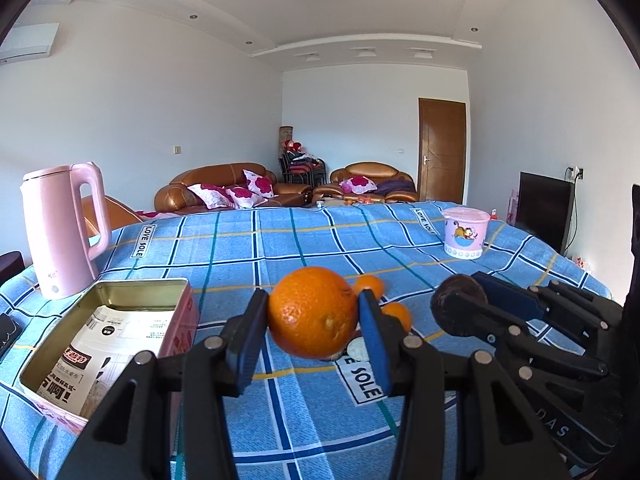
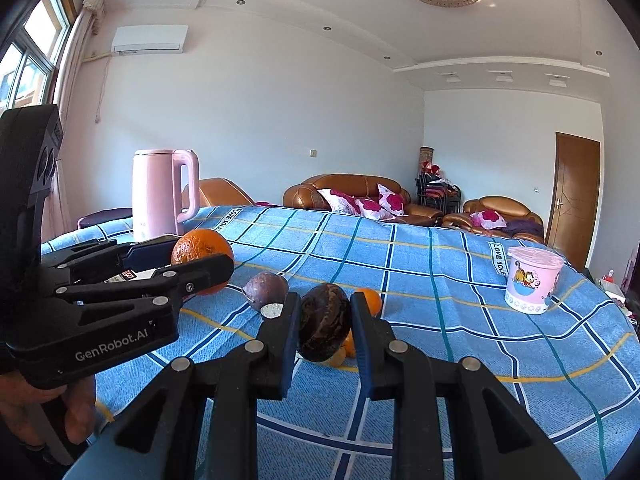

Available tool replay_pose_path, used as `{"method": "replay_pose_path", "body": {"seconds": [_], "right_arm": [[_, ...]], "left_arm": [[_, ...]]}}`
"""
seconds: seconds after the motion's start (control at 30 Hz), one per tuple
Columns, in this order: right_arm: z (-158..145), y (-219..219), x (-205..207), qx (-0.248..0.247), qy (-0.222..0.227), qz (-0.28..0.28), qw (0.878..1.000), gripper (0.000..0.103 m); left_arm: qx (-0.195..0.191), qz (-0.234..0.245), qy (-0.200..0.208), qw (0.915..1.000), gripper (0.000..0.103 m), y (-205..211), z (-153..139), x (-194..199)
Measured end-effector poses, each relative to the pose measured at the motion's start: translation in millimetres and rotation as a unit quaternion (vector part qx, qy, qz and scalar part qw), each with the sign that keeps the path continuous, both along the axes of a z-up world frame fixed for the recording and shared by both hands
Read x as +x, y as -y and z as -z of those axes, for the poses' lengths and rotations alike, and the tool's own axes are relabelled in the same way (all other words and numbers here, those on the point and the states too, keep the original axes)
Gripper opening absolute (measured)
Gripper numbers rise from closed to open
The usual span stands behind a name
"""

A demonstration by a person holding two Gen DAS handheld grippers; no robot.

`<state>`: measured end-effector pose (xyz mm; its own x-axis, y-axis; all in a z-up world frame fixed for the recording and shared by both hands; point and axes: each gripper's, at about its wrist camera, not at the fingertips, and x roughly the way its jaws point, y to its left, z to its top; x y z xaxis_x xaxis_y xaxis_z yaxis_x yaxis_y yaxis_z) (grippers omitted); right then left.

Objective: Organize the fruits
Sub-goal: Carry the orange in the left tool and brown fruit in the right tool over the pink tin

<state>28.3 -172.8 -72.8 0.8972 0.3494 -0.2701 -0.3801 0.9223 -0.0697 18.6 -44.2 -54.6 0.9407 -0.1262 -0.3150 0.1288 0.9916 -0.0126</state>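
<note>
A white-walled living room with brown leather sofas (image 1: 224, 188) and a wooden door (image 1: 442, 150) is seen behind a bench covered by a blue checked cloth (image 1: 304, 240). On the cloth's left side a pink kettle (image 1: 64, 232) is stood, and just in front of it an open pink tin (image 1: 108, 344) lined with printed paper is placed. A pink lidded cup (image 1: 466, 232) is set well apart toward the far right.

A large orange (image 1: 312, 312) is grasped between the jaws of the left gripper (image 1: 314, 320) and held clear above the cloth, beside the tin. A dark, wrinkled brown fruit (image 2: 325, 322) is clenched in the jaws of the right gripper (image 2: 325, 322), likewise lifted off the cloth.

Left lying on the cloth between the two grippers are a purple round fruit (image 2: 265, 290) with a pale cut face and small oranges (image 1: 370, 286), partly hidden behind the held fruits. A hand (image 2: 48, 412) is seen under the left gripper's body in the right wrist view
</note>
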Motion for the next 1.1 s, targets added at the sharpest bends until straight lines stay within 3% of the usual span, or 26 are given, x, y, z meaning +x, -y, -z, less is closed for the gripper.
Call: {"method": "replay_pose_path", "body": {"seconds": [0.37,1.1], "right_arm": [[-10,-14,2,-0.001,0.005,-0.017,1.000,0.027],[-38,-78,19,-0.025,0.025,-0.082,0.996,0.027]], "left_arm": [[-0.001,-0.015,0.000,0.9999,0.047,-12,-5,-1],[-0.031,-0.083,-0.019,0.9959,0.047,-79,-8,2]]}}
